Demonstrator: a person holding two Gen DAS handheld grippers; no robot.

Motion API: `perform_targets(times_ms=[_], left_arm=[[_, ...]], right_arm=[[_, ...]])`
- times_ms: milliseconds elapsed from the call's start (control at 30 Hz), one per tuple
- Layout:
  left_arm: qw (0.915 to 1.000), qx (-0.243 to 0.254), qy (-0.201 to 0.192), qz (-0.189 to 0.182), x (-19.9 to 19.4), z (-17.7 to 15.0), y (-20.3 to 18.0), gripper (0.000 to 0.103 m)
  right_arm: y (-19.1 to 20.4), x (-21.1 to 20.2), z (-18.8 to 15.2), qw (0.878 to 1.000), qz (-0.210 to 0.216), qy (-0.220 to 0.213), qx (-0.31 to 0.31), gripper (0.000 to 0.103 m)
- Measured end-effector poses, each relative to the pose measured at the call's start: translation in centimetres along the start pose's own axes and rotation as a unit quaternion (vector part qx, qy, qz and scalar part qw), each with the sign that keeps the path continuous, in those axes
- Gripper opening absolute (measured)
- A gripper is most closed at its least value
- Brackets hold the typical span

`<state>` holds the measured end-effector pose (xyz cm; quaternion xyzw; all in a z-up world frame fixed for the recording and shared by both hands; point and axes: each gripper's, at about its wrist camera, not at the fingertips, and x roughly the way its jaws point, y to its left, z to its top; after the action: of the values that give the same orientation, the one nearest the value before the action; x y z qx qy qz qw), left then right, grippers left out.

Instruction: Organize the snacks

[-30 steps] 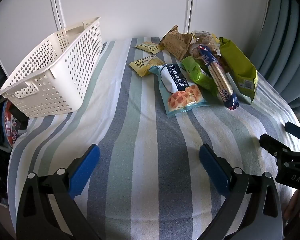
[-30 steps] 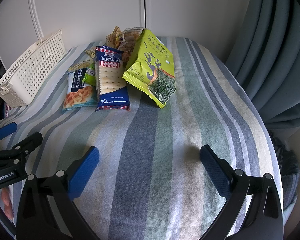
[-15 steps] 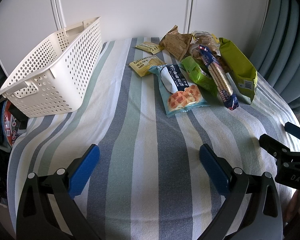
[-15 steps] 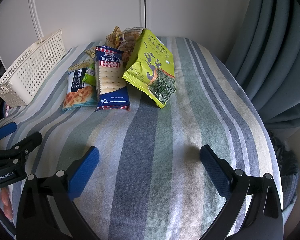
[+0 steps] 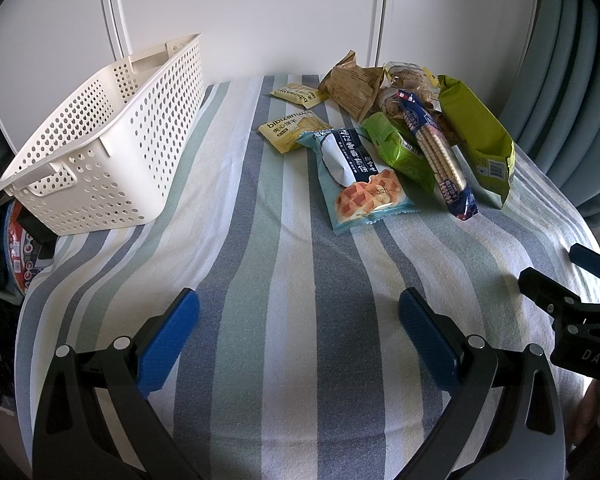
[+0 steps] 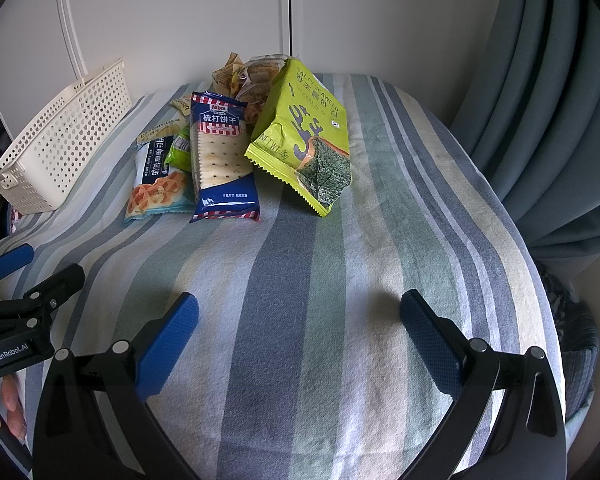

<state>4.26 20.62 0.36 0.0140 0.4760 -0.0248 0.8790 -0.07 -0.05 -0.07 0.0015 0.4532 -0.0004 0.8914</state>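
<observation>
Covering the table, a striped cloth (image 5: pixel 284 272) meets teal curtains (image 6: pixel 548 128).

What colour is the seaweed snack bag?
Lime green with dark lettering: seaweed bag, clearest in the right wrist view.

Your left wrist view looks forward along the left tool (image 5: pixel 298 320) from low over the near edge of the worktop (image 5: pixel 260 280), facing the white wall; the basket (image 5: pixel 112 152) sits left of the snack pile (image 5: pixel 396 136), which lies well ahead; your right wrist view faces the same way from further right of that pile (image 6: pixel 240 140), the curtain (image 6: pixel 548 120) on its right side; both views share the pile, the basket and the striped cloth, and each catches the other tool at its edge.
</observation>
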Motion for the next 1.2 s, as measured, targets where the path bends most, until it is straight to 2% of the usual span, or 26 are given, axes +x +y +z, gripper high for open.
perform_targets(times_ms=[1200], left_arm=[[1.0000,0.000,0.001,-0.001,0.05,0.05,0.01,0.101]], right_arm=[[-0.14,0.07,0.07,1.000,0.006,0.002,-0.005,0.098]])
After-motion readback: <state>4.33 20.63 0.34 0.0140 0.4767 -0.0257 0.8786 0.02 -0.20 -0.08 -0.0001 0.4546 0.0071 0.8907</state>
